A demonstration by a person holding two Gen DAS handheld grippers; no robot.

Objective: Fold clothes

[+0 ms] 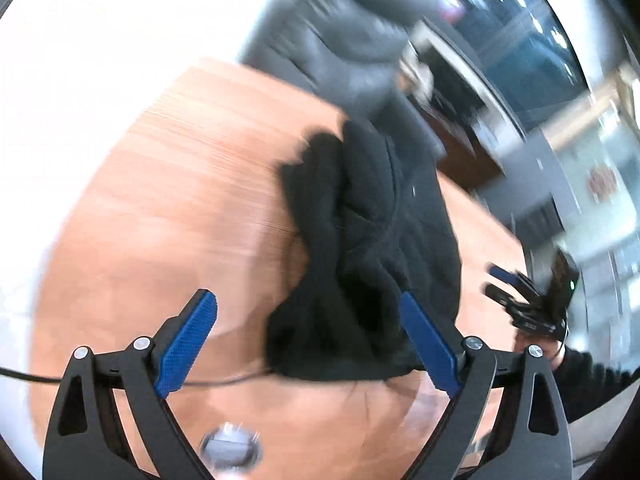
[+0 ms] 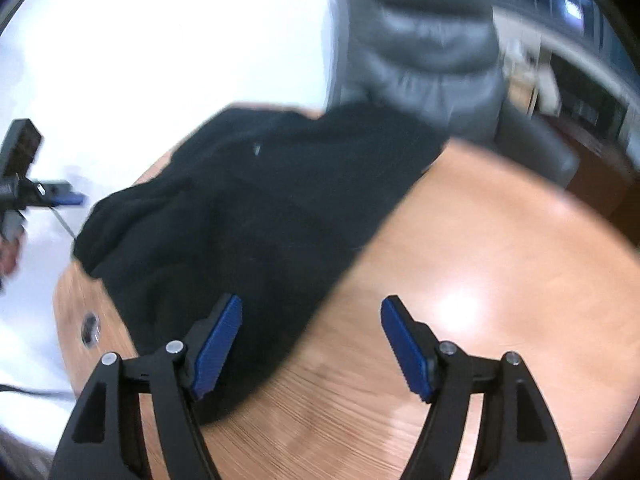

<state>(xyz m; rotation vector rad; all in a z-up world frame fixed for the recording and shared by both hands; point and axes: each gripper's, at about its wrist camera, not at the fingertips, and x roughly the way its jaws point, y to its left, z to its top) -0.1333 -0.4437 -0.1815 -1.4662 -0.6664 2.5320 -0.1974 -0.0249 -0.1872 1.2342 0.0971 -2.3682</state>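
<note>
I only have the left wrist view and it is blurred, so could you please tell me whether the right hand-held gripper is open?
Observer: Yes, the right hand-held gripper is open and holds nothing.
Operator: What lies under it?
Observer: Its left finger is over the black garment; its right finger is over the bare wooden table.
Operator: Anything behind the garment?
Observer: A grey chair stands behind the table's far edge.

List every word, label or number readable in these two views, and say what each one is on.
No text can be read in either view.
Red sign behind the glass at the far right: too blurred to read.
Black garment on the wooden table: a small pale mark, not legible.
</note>
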